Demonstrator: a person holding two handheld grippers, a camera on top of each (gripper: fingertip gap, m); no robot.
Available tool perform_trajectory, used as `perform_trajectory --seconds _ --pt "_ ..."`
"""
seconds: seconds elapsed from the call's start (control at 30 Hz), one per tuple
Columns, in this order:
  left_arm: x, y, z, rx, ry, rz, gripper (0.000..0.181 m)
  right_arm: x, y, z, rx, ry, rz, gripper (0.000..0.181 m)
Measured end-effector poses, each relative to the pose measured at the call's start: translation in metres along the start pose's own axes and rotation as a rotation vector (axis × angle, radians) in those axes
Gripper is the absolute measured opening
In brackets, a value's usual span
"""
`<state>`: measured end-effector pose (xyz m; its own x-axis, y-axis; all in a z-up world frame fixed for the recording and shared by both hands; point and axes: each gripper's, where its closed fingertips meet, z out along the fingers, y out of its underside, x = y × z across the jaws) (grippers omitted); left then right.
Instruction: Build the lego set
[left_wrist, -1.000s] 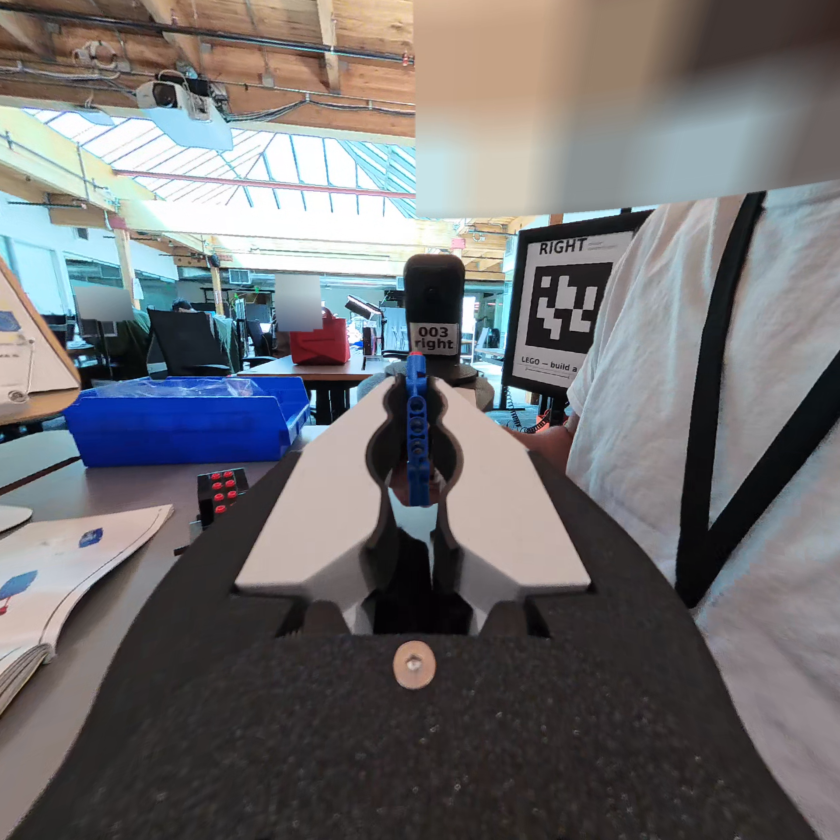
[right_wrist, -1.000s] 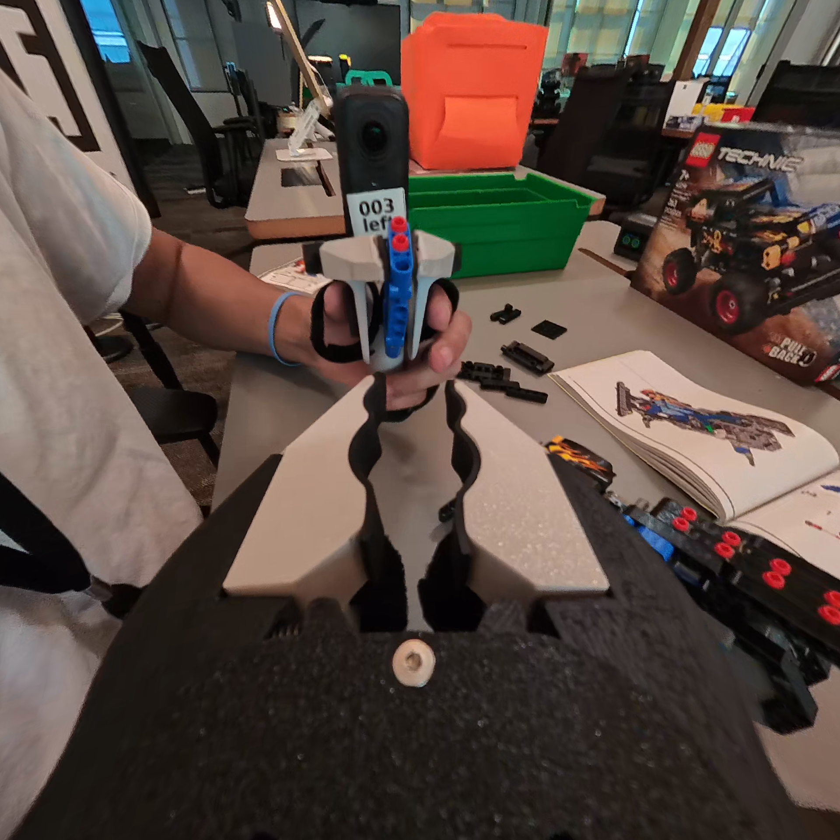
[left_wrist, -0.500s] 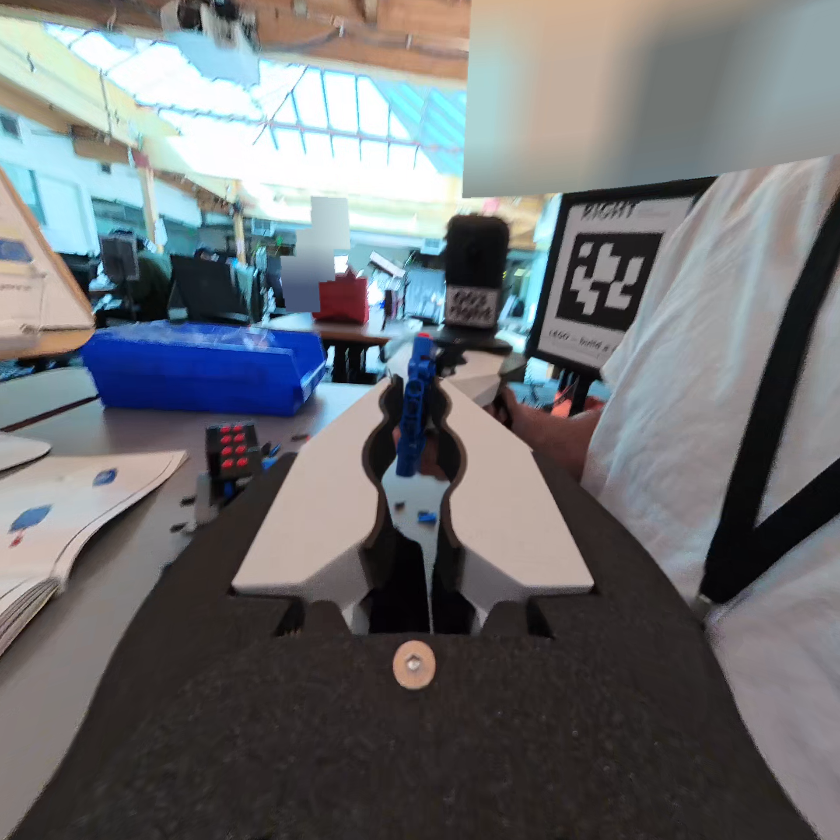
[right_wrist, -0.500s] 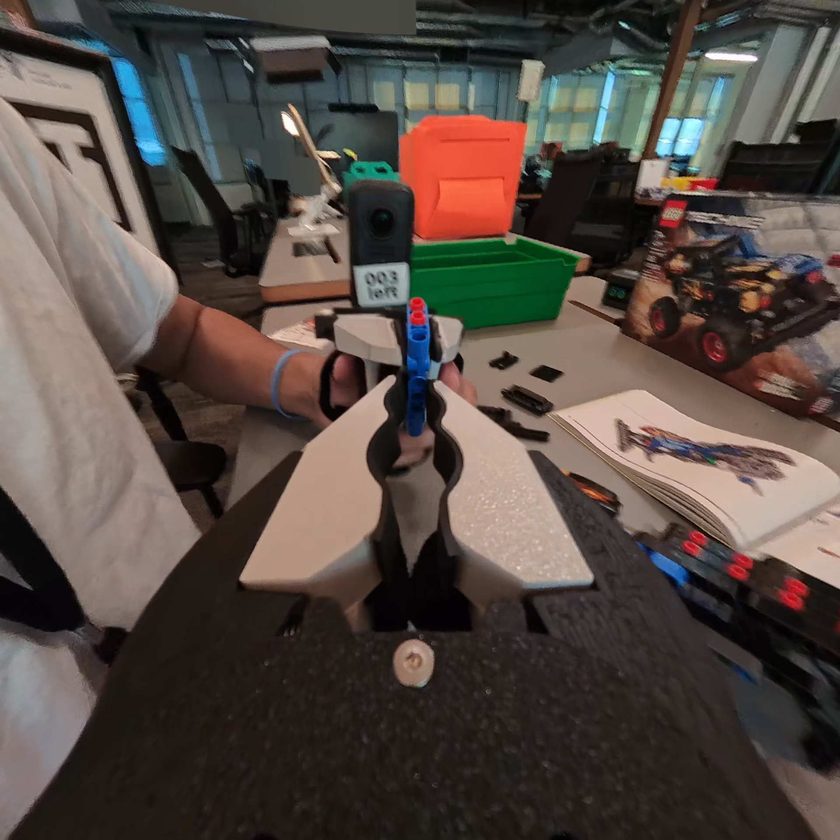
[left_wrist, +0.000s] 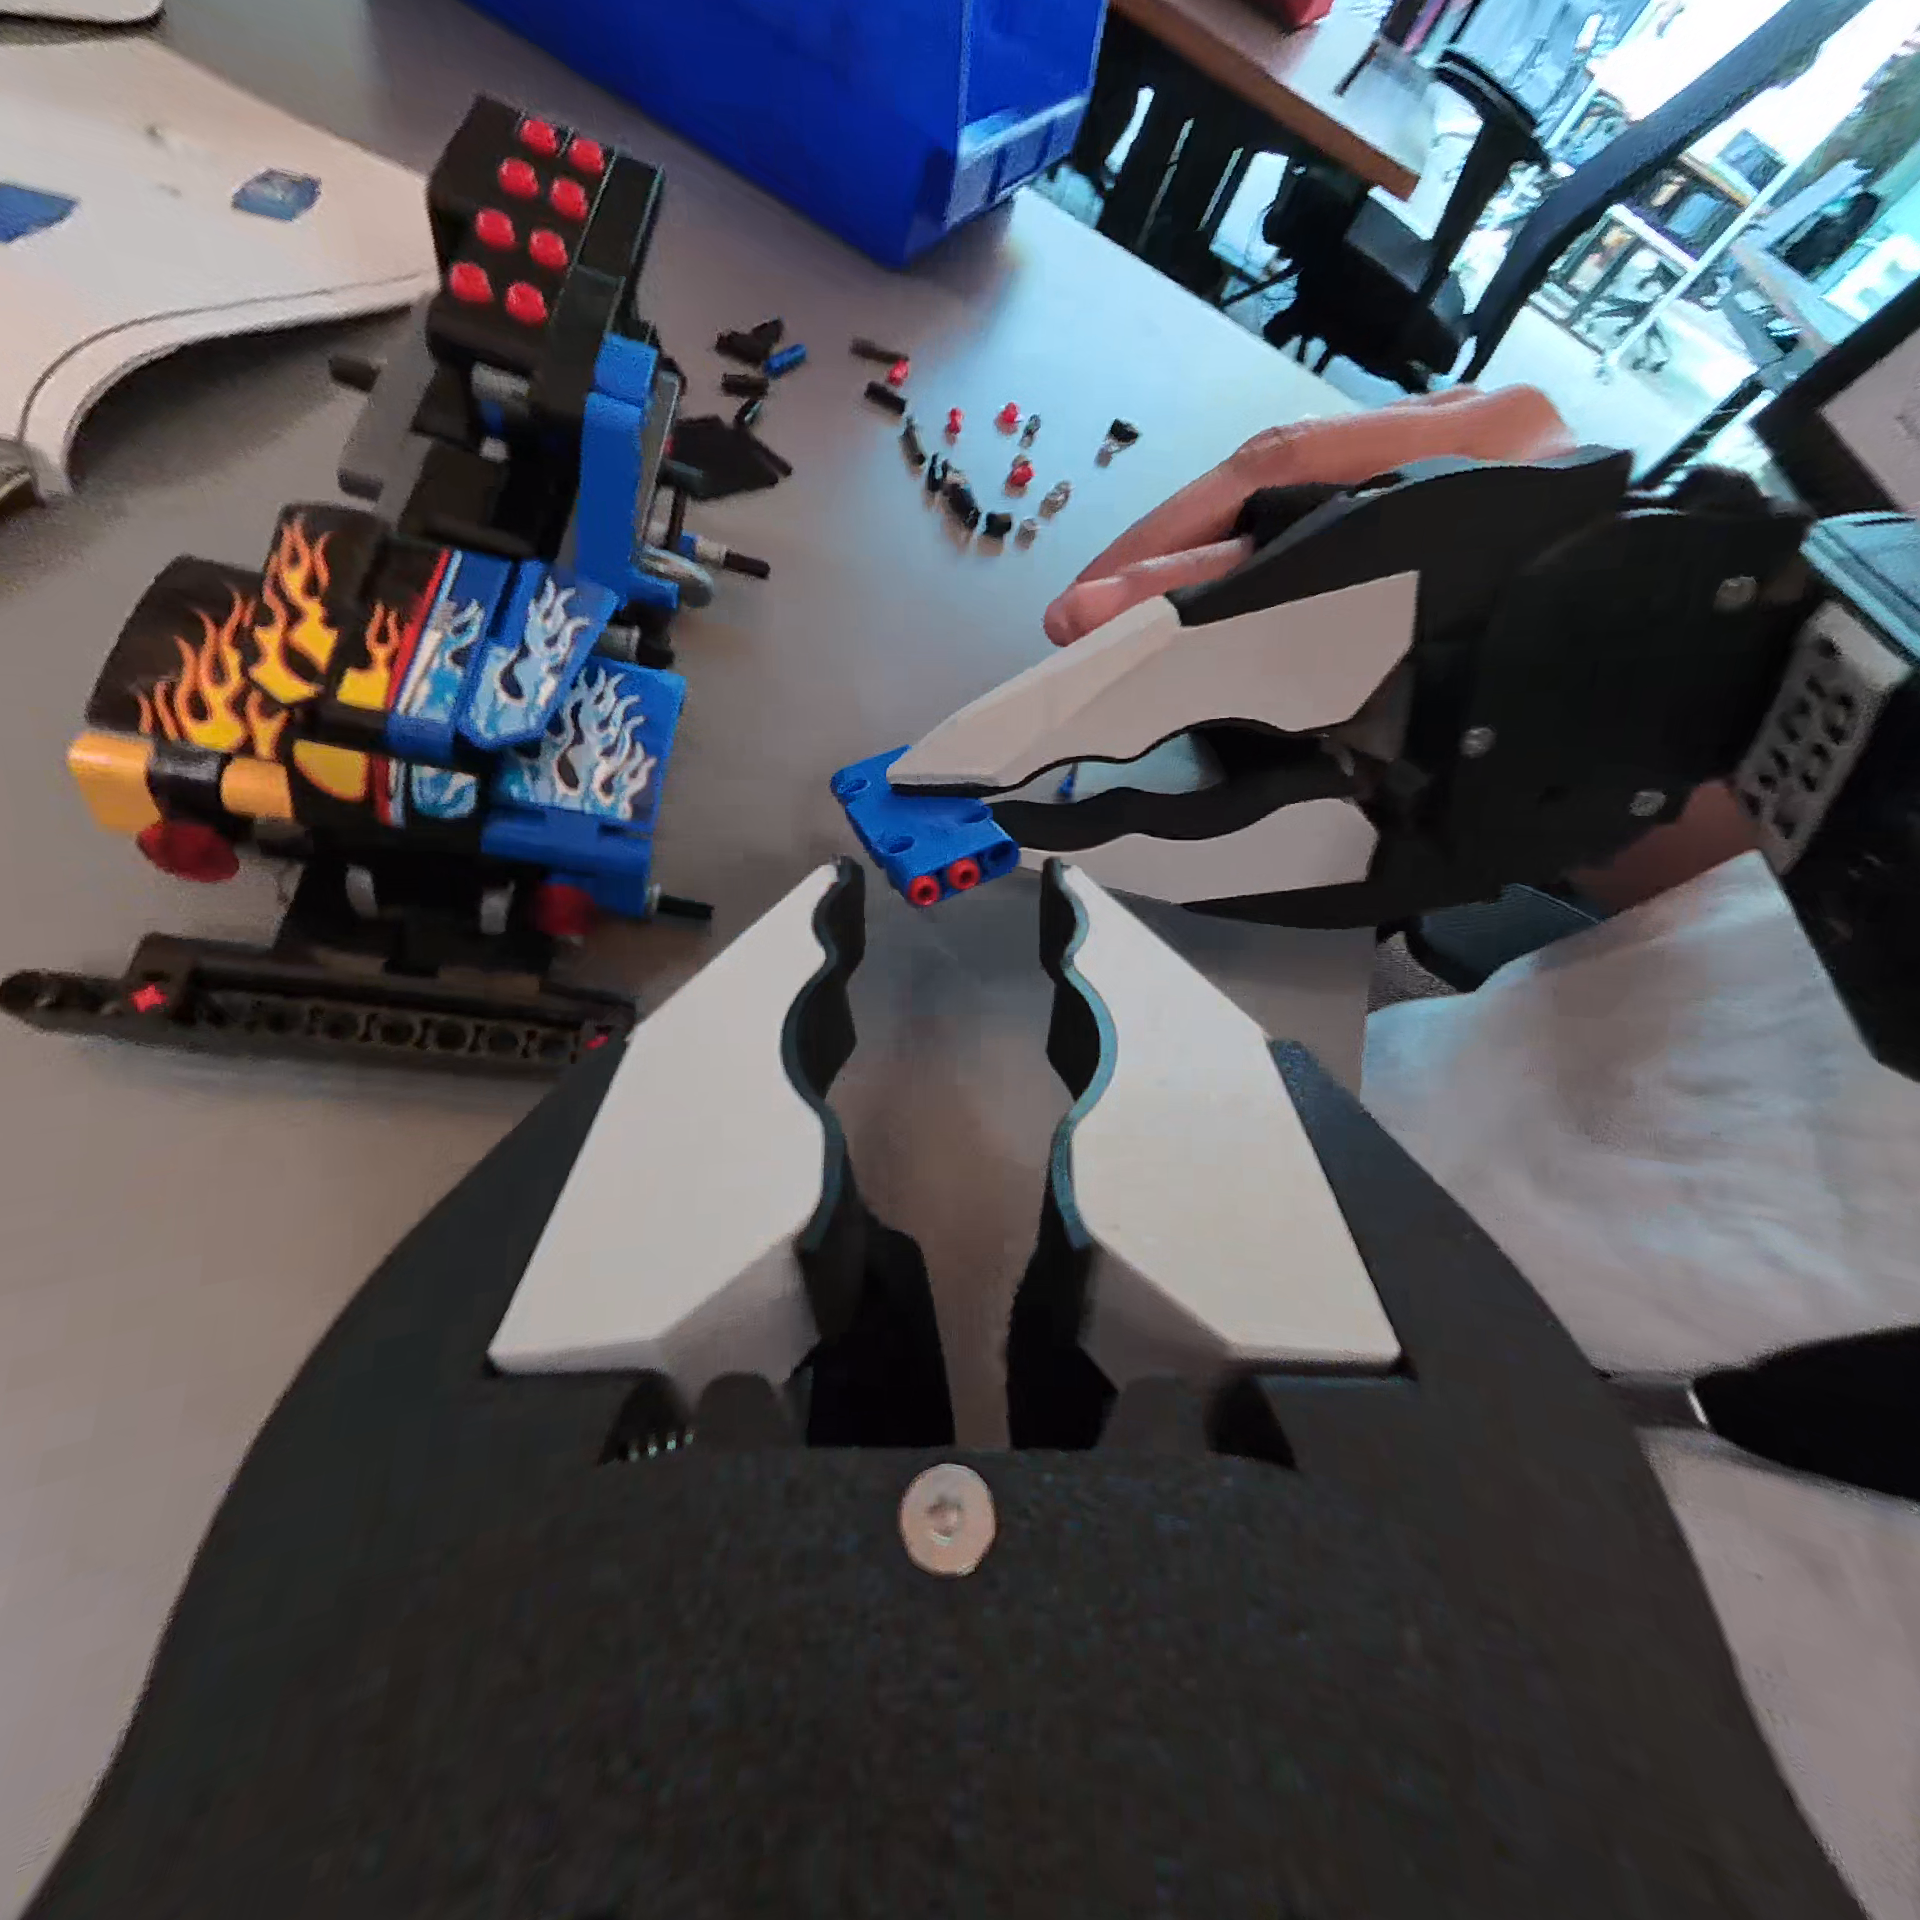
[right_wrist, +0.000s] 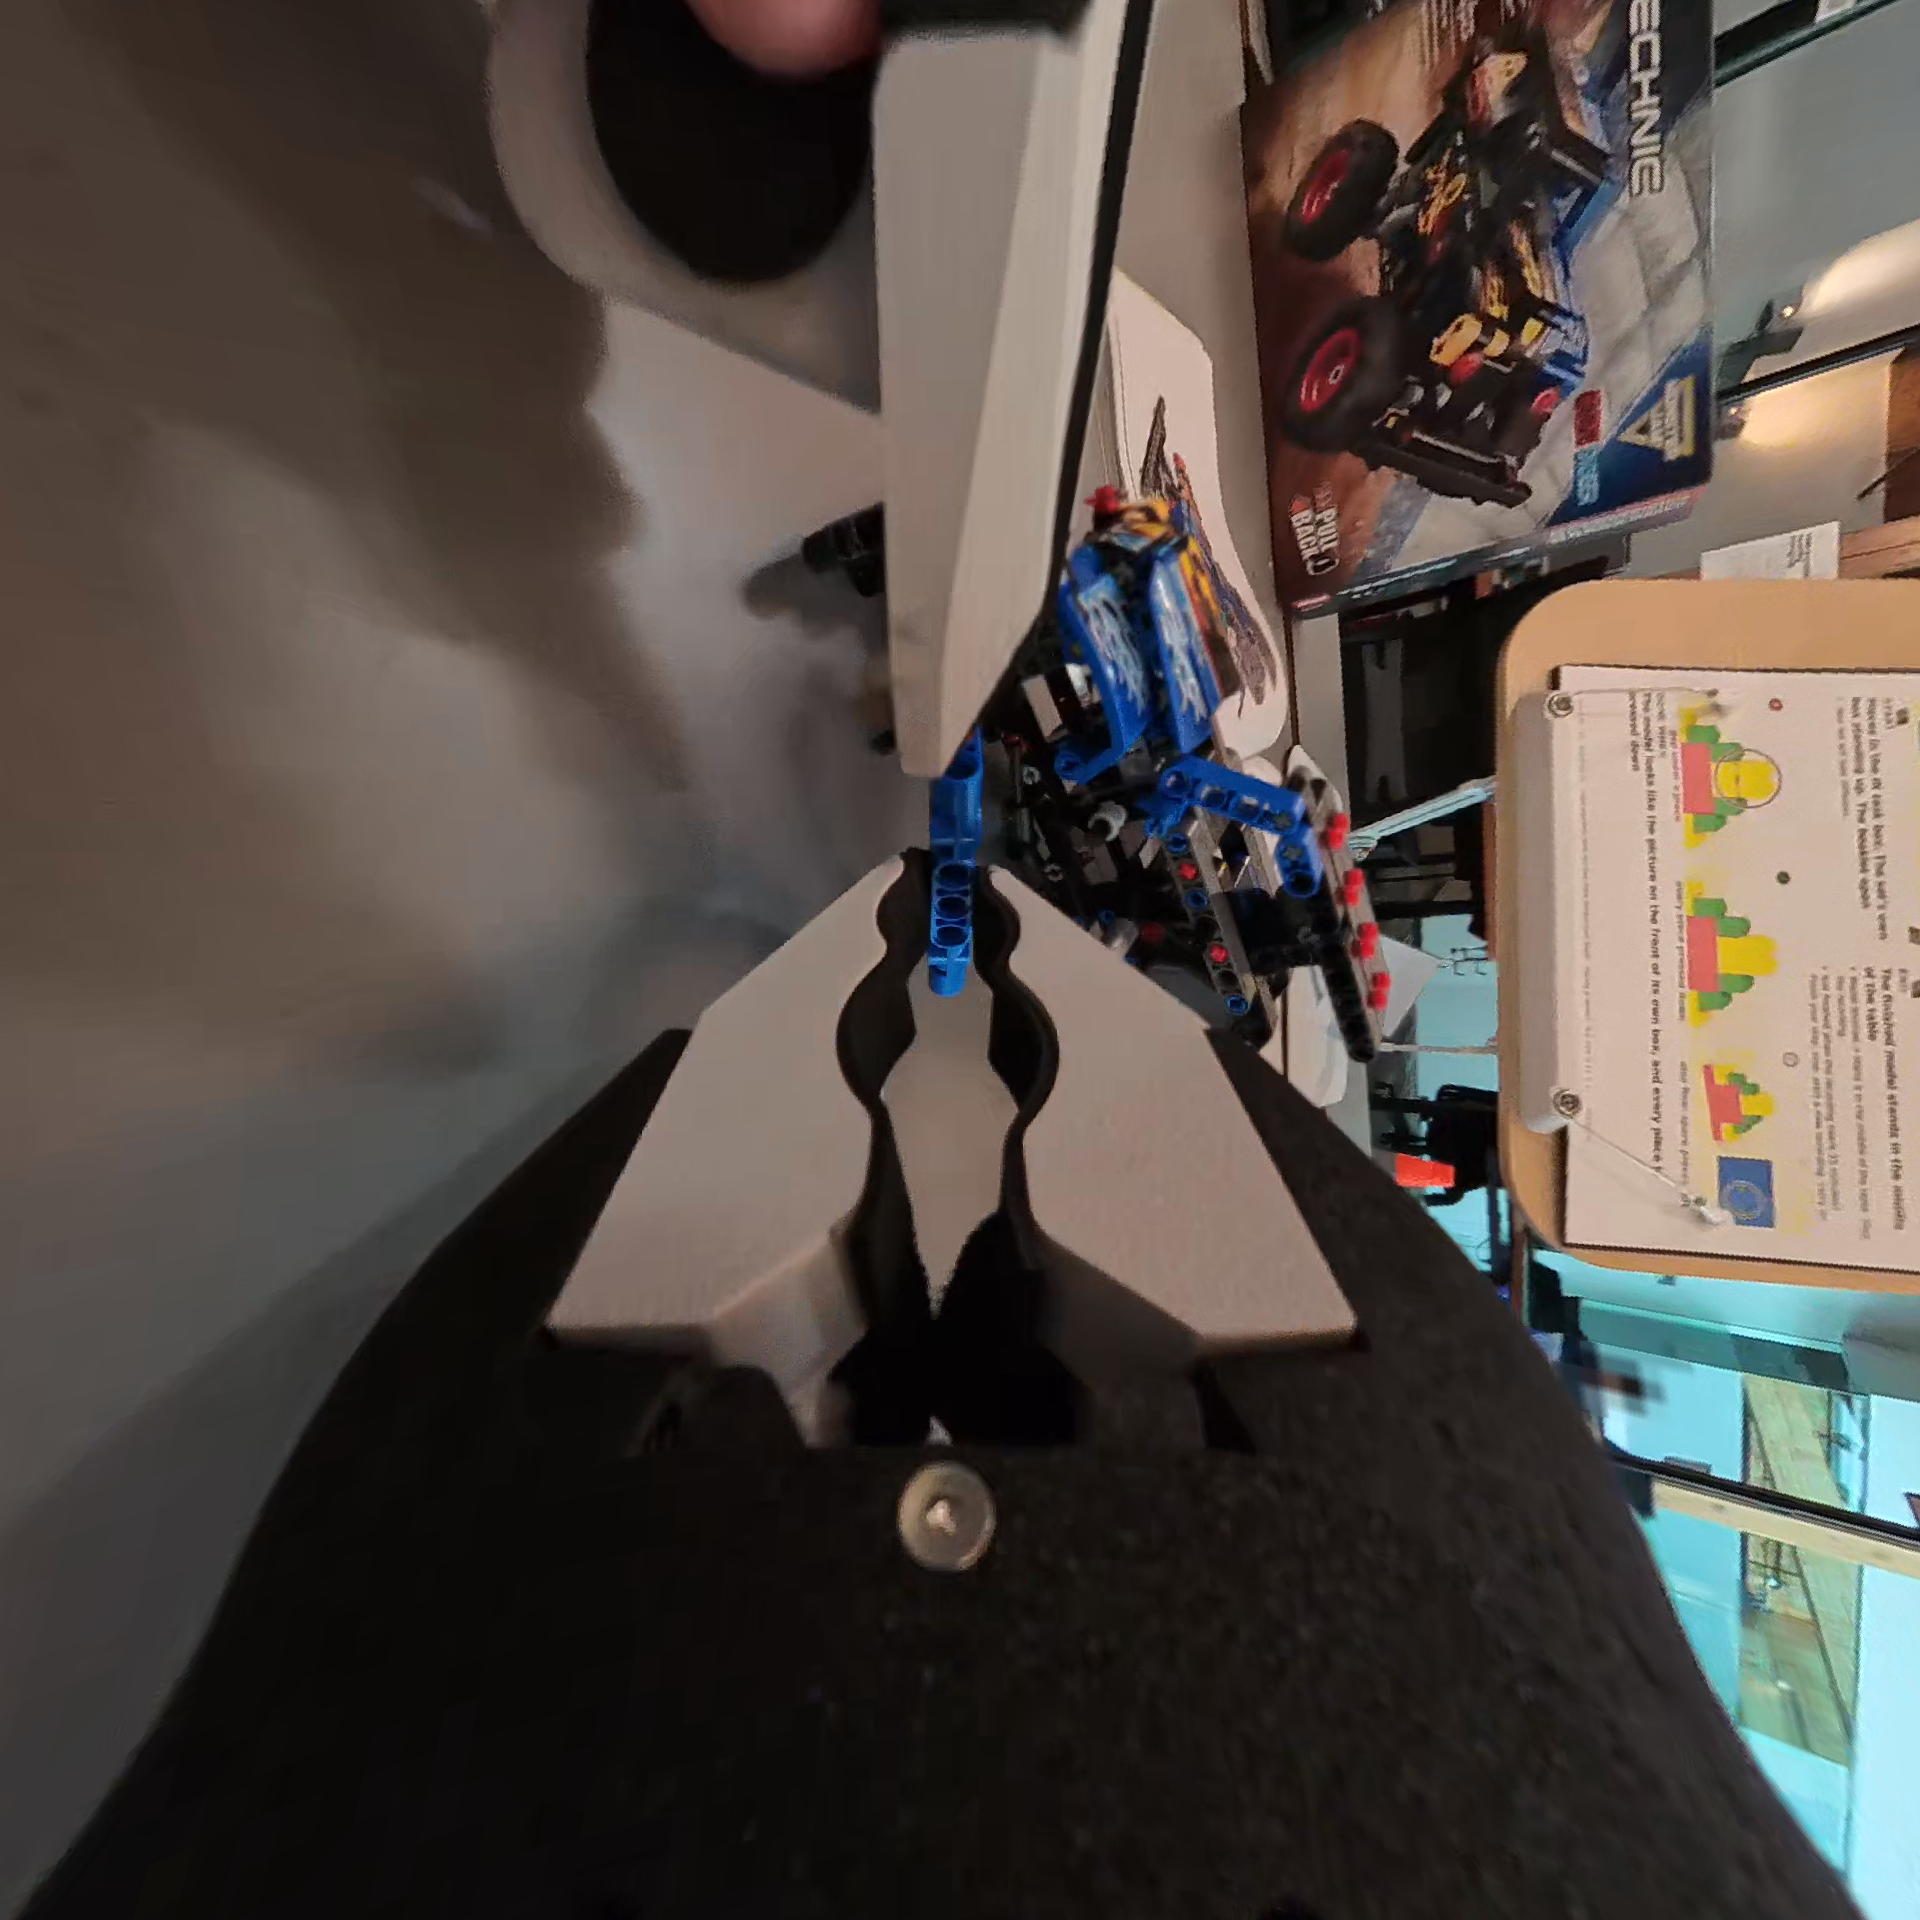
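The part-built truck model (left_wrist: 364, 675), black and blue with flame stickers, stands on the grey table (left_wrist: 156, 1247) to the left; it also shows in the right wrist view (right_wrist: 1195, 831). My right gripper (left_wrist: 966, 795) comes in from the right, shut on a small blue beam piece with red pins (left_wrist: 914, 842). In its own view the right gripper (right_wrist: 954, 878) pinches the blue piece (right_wrist: 954, 935) edge-on. My left gripper (left_wrist: 945, 883) is open and empty, its tips just short of the piece. One of its fingers (right_wrist: 977, 416) crosses the top of the right wrist view.
Small loose pins and connectors (left_wrist: 977, 457) lie on the table beyond the grippers. A blue bin (left_wrist: 831, 104) and an open instruction booklet (left_wrist: 156, 229) lie at the back left. The set's box (right_wrist: 1455, 291) and a card on a wooden stand (right_wrist: 1714, 935) are behind the model. Both grippers' tips are close together, under 4 cm apart.
The left gripper held the blue piece; the right gripper closed on it and the left let go and opened. Both grippers have tilted down toward the table and model.
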<state>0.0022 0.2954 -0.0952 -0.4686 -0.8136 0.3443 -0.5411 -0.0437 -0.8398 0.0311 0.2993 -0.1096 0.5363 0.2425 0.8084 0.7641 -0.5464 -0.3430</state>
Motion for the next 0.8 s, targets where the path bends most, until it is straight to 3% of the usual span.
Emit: perform_trajectory --seconds 0.33,0.5,0.63,0.8 --pt "0.003 0.031 0.001 -0.134 -0.078 -0.029 0.025 -0.027 -0.013 -0.002 0.008 -0.023 -0.041 0.007" --pt "0.007 0.047 -0.002 -0.191 -0.108 0.034 0.024 -0.044 -0.025 -0.015 0.101 -0.154 0.078 0.031" --pt "0.01 0.059 -0.004 -0.25 -0.151 0.135 0.024 -0.027 -0.027 -0.041 0.238 -0.285 0.366 0.039" --pt "0.017 0.066 -0.001 -0.306 -0.191 0.265 0.025 0.017 0.007 -0.056 0.338 -0.323 0.816 0.038"
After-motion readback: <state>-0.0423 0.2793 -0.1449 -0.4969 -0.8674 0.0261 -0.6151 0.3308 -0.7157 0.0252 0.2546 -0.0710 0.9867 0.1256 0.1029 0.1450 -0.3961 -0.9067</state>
